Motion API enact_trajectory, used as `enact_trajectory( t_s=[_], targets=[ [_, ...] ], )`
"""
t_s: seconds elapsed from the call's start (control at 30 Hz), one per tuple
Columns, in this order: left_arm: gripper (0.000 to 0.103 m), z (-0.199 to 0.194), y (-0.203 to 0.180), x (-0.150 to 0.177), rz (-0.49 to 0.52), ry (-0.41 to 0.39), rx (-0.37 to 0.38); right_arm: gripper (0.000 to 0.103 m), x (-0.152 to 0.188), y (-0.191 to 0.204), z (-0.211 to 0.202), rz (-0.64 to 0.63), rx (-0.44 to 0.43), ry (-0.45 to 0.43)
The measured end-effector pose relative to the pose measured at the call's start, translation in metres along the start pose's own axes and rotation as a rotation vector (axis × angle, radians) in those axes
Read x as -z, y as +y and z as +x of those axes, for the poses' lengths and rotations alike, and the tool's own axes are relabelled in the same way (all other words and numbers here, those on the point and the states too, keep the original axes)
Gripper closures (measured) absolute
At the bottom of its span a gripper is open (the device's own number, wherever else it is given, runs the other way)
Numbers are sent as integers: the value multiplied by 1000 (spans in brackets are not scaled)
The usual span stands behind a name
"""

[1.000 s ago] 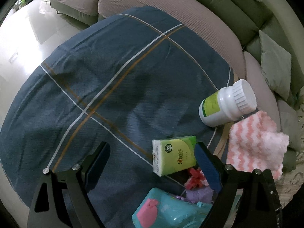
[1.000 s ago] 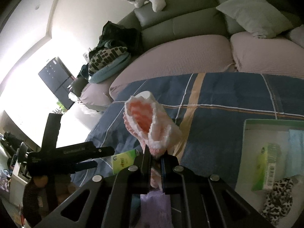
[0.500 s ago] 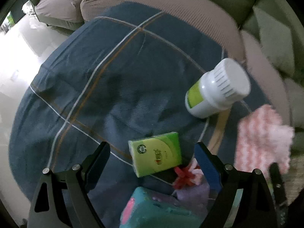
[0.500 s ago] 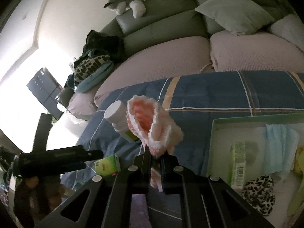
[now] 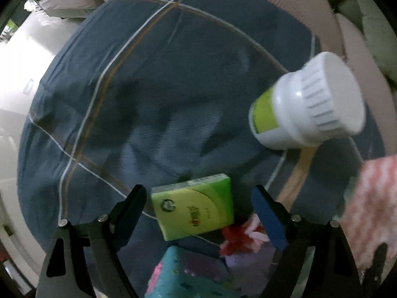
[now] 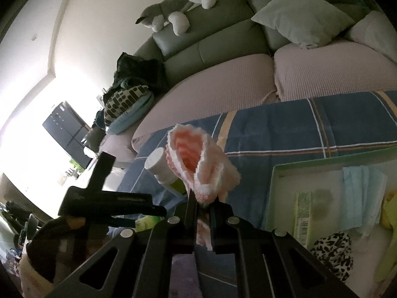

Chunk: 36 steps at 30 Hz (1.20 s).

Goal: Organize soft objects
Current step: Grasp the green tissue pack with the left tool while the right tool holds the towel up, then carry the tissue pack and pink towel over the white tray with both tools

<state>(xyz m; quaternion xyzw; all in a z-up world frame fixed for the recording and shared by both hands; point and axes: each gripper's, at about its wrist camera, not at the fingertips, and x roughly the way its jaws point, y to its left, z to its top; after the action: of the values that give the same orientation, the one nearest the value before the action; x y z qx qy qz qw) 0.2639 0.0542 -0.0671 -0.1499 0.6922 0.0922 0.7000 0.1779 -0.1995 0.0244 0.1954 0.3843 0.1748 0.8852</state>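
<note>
My right gripper [image 6: 203, 202] is shut on a fluffy pink-and-white cloth [image 6: 198, 159] and holds it above the blue plaid blanket [image 6: 285, 134]. The cloth also shows at the right edge of the left wrist view [image 5: 372, 198]. A green-rimmed tray [image 6: 322, 159] at the right holds a light blue mask [image 6: 359, 198], a tissue pack [image 6: 304, 213], a leopard-print item [image 6: 332, 250] and something yellow [image 6: 389, 223]. My left gripper [image 5: 198, 203] is open, its fingers either side of a green tissue pack [image 5: 196, 211] on the blanket.
A white bottle with a green label [image 5: 305, 106] lies on the blanket. A teal toy [image 5: 188, 275] and a purple item with a red bow [image 5: 243, 243] lie close below the left gripper. A sofa [image 6: 223, 44] with cushions and a plush dog [image 6: 173, 12] stands behind.
The left gripper has moved in over the green tissue pack, which now sits between its fingers. The right gripper has carried the pink cloth rightward toward the tray.
</note>
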Motion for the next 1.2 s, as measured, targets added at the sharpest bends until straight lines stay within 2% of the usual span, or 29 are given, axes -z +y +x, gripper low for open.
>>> enact_trajectory(
  t_s=[0.07,0.13,0.33,0.47,0.7,0.83,0.93,1.07,1.1,1.2],
  targets=[
    [19,5,-3,-3,-3,12,-17,95,-1,-2,-1,9,-4,-4],
    [35,8,-5,-5,-7,27,-25,95,-2,-4,-2,19,-6,-7],
    [36,13,-17,-10,1,27,-44,95,-5,-9,-7,38,-12,-21],
    [36,2,-17,4,-16,3,-22,95,-6,-13,-10,46,-15,-26],
    [36,-32,-13,22,-21,-106,4,95,-9,-16,-34,52,-18,-71],
    [36,-61,-19,45,4,-186,3,95,-10,-20,-61,59,-6,-117],
    [36,-79,-23,67,24,-239,33,95,-12,-25,-83,61,14,-159],
    [36,-102,-49,97,80,-299,77,95,-11,-34,-112,70,27,-213],
    [36,-107,-53,94,91,-305,85,95,-9,-37,-121,76,37,-227],
    [36,-121,-78,113,154,-334,98,95,-6,-51,-143,110,62,-265]
  ],
)
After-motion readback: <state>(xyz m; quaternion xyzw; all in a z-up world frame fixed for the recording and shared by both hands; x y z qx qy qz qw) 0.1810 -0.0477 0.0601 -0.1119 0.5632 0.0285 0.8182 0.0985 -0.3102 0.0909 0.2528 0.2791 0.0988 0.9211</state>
